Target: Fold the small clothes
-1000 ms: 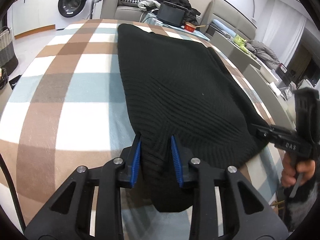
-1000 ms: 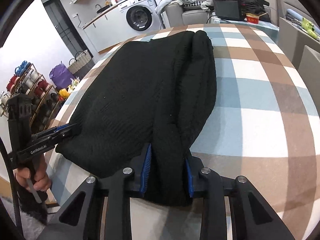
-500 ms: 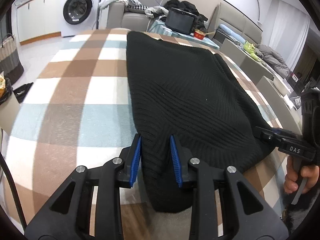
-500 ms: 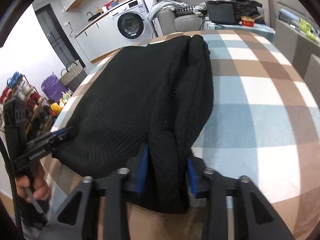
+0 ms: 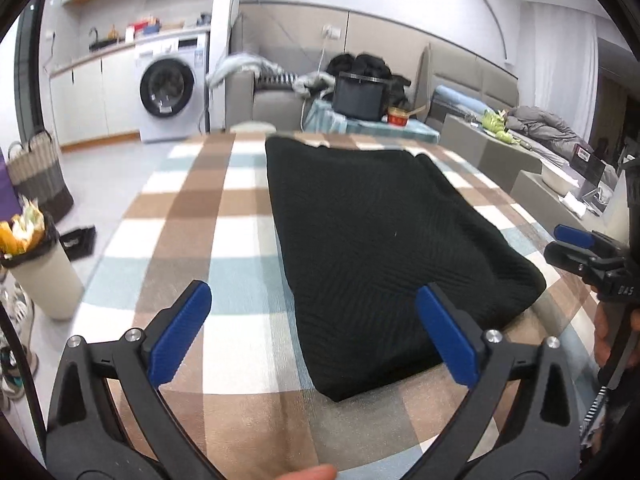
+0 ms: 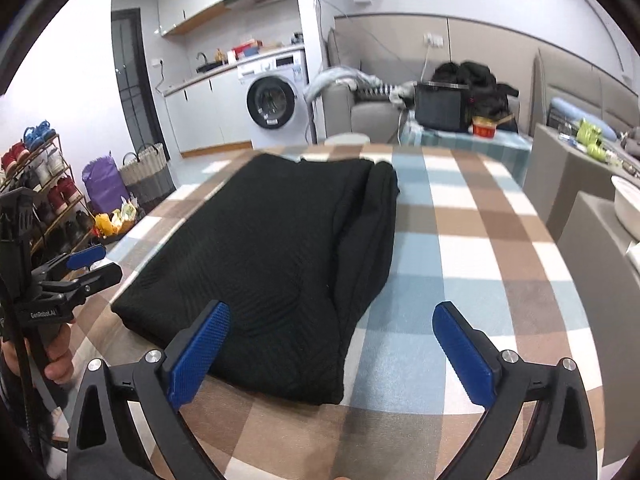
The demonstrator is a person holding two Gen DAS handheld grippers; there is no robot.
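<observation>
A black ribbed knit garment (image 5: 372, 236) lies folded lengthwise on the plaid-covered table (image 5: 240, 240); it also shows in the right wrist view (image 6: 280, 248). My left gripper (image 5: 316, 328) is open and empty, raised above the garment's near left corner. My right gripper (image 6: 332, 344) is open and empty, raised above the near right corner. Each gripper shows in the other's view: the right one (image 5: 580, 248) at the right edge, the left one (image 6: 84, 264) at the left edge, both open.
A sofa with piled clothes (image 5: 360, 68), a black monitor (image 5: 360, 98) and a washing machine (image 5: 168, 92) stand beyond the table. A bin (image 5: 40, 264) and basket (image 5: 36, 176) sit on the floor at left. A shoe rack (image 6: 36, 192) stands far left.
Both grippers have opened and let go of the garment's near edge, then lifted and pulled back. The garment now rests flat on the table.
</observation>
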